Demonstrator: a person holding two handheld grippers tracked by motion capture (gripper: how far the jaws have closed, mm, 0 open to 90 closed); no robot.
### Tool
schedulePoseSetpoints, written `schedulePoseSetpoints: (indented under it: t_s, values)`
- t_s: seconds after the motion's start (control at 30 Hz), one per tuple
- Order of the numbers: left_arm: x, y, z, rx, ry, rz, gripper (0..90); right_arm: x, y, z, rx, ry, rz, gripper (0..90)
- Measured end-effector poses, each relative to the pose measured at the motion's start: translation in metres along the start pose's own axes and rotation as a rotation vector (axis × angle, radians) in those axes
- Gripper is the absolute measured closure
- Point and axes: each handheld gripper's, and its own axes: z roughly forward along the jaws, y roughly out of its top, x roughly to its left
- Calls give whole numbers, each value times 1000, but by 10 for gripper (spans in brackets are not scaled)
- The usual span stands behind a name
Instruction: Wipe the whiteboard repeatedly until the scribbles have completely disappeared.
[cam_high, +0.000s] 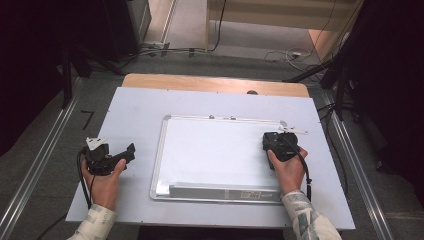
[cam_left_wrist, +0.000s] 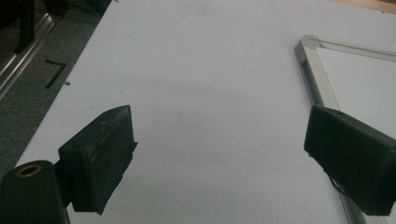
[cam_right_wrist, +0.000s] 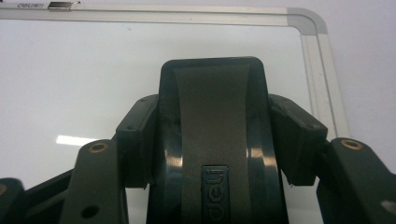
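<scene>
My right gripper (cam_right_wrist: 212, 140) pinches a black whiteboard eraser (cam_right_wrist: 212, 121) near the whiteboard's (cam_high: 165, 150) right edge. My left gripper (cam_left_wrist: 219, 158) hangs spread over the worktop's (cam_left_wrist: 210, 70) left side, its 2 jaws holding nothing.

Whiteboard (cam_high: 215, 150) lies centred on table (cam_high: 135, 110); eraser (cam_right_wrist: 212, 140) over its right part, left gripper (cam_high: 131, 151) left of it.

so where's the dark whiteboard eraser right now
The dark whiteboard eraser sits clamped between the right gripper's jaws, over the silver-framed whiteboard near its right edge in the high view, just below the board's top right corner.
</scene>
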Motion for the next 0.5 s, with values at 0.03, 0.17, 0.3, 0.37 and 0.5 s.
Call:
schedulePoseSetpoints:
  t_s: [0.03,0.17,0.3,0.37,0.5]
  values:
    - [0,0,0,-1,0,0,91,2,1,1,2,4,-4,377]
    - [0,0,0,-1,-1,-2,91,14,0,1,6,33,-29,376]
    - [0,0,0,1,-2,-2,91,8,3,3,7,40,-18,377]
    - [0,0,0,-2,-4,-3,91,5,4,4,6,32,-9,377]
    - [1,0,0,-2,-4,-6,91,-6,12,10,9,13,20,377]
